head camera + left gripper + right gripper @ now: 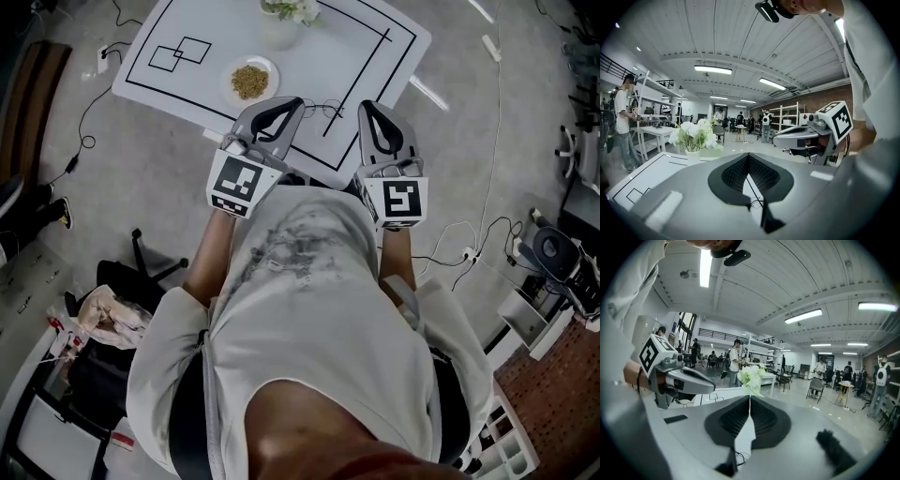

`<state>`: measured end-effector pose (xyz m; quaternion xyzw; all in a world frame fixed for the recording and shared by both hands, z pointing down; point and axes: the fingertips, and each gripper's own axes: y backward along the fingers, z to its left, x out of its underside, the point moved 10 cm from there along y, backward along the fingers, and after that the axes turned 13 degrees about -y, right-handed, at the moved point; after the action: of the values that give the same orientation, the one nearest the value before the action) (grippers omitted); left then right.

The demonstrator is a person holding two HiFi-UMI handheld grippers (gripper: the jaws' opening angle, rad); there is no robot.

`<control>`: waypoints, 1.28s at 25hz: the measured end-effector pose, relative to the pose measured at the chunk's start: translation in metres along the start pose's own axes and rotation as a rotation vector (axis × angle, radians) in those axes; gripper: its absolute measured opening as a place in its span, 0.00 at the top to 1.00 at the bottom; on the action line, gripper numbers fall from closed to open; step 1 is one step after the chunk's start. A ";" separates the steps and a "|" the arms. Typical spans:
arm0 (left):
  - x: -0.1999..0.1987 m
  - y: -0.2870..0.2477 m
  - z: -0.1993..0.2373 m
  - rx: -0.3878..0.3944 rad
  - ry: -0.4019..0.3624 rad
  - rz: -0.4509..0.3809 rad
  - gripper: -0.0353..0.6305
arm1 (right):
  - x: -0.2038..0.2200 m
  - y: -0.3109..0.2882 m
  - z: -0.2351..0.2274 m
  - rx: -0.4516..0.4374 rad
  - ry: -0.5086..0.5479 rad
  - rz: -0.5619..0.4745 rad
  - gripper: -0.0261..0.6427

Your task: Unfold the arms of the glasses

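Thin wire-framed glasses (324,109) lie on the white table (375,56) near its front edge. They sit between the tips of both grippers and seem folded, though they are too small to be sure. My left gripper (284,105) hovers just left of them, its jaws shut and empty. My right gripper (369,107) hovers just right of them, also shut with nothing held. In the left gripper view the closed tips (748,155) meet above the glasses (753,204). The right gripper view shows the same: tips (750,397) together, glasses (737,457) below.
A plate of grain (249,81) and a vase of white flowers (286,13) stand farther back on the table. Black lines and squares (180,54) mark its top. An office chair (122,281), bags and cables lie on the floor at the left. People stand far off in the room.
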<state>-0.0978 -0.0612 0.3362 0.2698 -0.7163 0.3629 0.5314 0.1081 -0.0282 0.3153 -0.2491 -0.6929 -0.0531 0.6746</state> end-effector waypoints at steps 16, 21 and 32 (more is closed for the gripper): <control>0.029 -0.034 -0.005 0.085 -0.026 0.061 0.93 | 0.033 -0.026 -0.019 -0.036 0.003 0.136 0.94; 0.040 -0.046 -0.008 0.121 -0.055 0.097 0.93 | 0.046 -0.032 -0.025 -0.039 0.000 0.173 0.94; 0.061 -0.070 -0.018 0.191 -0.095 0.174 0.93 | 0.064 -0.039 -0.036 -0.042 -0.019 0.228 0.94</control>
<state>-0.0514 -0.0881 0.4138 0.2729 -0.7235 0.4611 0.4353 0.1261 -0.0594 0.3904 -0.3407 -0.6650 0.0117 0.6645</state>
